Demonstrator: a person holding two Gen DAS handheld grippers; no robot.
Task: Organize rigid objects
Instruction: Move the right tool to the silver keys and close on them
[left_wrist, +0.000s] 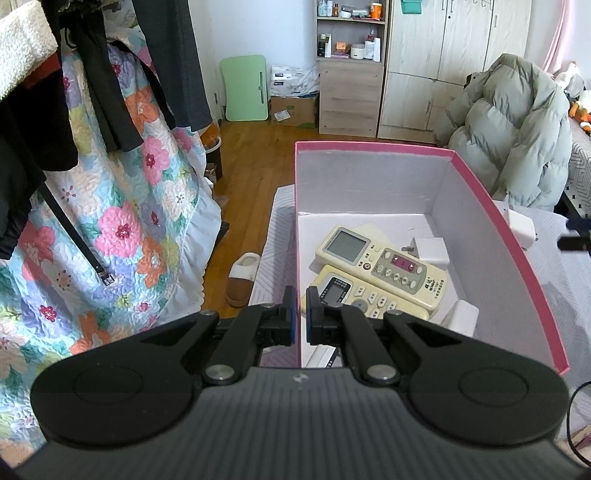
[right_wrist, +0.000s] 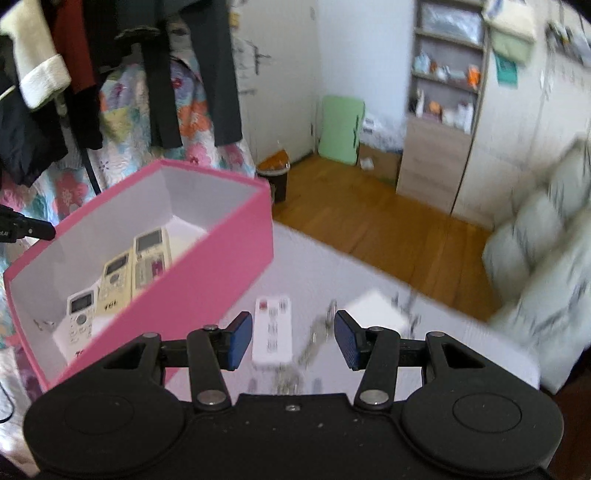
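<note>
The left gripper (left_wrist: 301, 314) is clamped on the left wall of the pink box (left_wrist: 480, 192), while the right gripper (right_wrist: 293, 339) hangs wide open and empty above a white remote (right_wrist: 272, 330) on the bed (right_wrist: 325, 266).

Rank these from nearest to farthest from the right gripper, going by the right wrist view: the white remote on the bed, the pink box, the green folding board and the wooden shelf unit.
From the right gripper:
1. white remote, lying on the bed between the open fingers.
2. pink box, just to the left.
3. green folding board, leaning on the far wall.
4. wooden shelf unit, far right; too close to the board to rank firmly.
</note>
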